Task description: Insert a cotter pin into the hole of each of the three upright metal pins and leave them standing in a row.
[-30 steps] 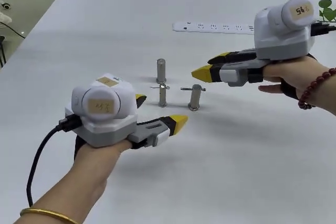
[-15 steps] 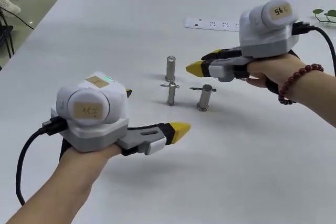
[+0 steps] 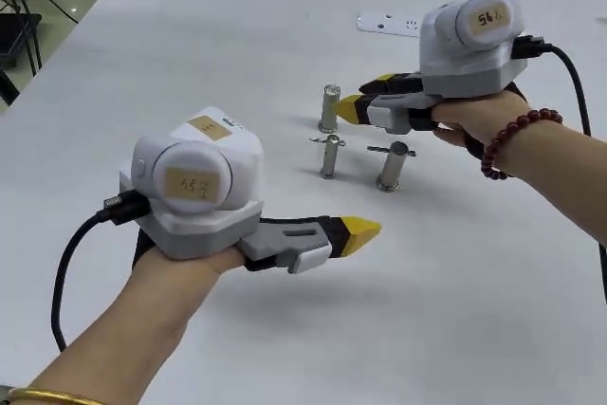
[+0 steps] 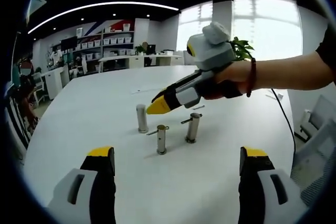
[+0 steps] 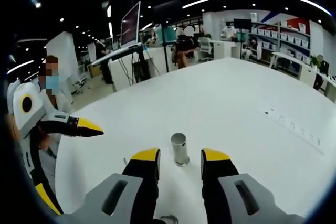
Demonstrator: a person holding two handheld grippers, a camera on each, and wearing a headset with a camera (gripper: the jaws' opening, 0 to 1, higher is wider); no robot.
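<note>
Three upright metal pins stand on the white table (image 3: 190, 54). The far pin (image 3: 329, 108) (image 4: 142, 118) (image 5: 179, 149) is bare. A cotter pin crosses the middle pin (image 3: 329, 156) (image 4: 161, 139), and another crosses the right pin (image 3: 392, 166) (image 4: 192, 127). My right gripper (image 3: 365, 94) (image 5: 180, 156) is open, its yellow tips level with the bare pin and not touching it; it also reaches in from the right (image 4: 157, 106) in the left gripper view. Nearer me, my left gripper (image 3: 360, 232) (image 4: 177, 155) is wide open and holds nothing, a short way from the pins.
A white power strip (image 3: 389, 23) (image 5: 291, 121) lies at the back of the table. Cables trail from both grippers. Beyond the table are desks, shelves and seated people.
My right gripper has moved in towards the far bare pin, so its tips now sit right beside it. The left gripper has drifted slightly right. The pins stand as before.
</note>
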